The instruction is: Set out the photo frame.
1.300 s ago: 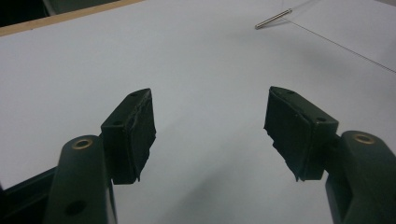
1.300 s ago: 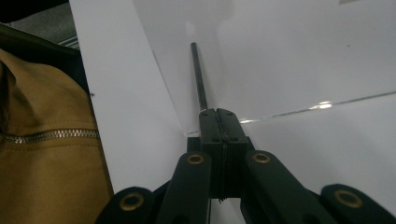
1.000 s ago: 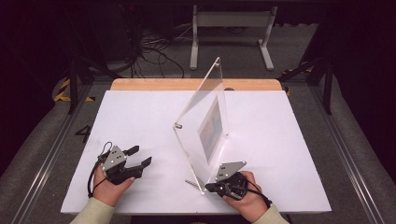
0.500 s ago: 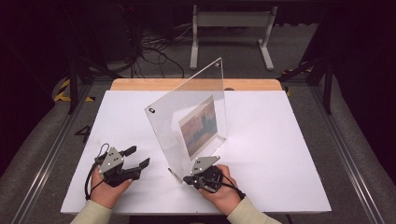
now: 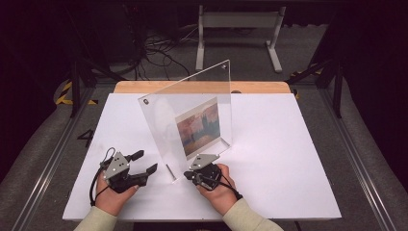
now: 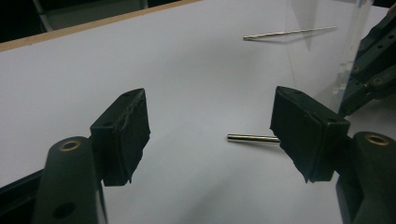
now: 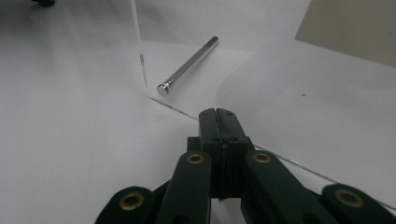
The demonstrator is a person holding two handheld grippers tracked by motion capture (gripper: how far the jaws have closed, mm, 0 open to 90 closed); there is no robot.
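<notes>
At the near edge of the white bench [image 5: 298, 144], the left gripper [image 5: 143, 162] is held with its jaws apart and empty. The right gripper [image 5: 191, 174] is closed on the lower edge of the clear acrylic picture frame [image 5: 192, 113], which stands tilted, its printed picture facing the person. Between the grippers a thin silver metal pin [image 5: 169, 171] lies flat, its long axis running near to far.
</notes>
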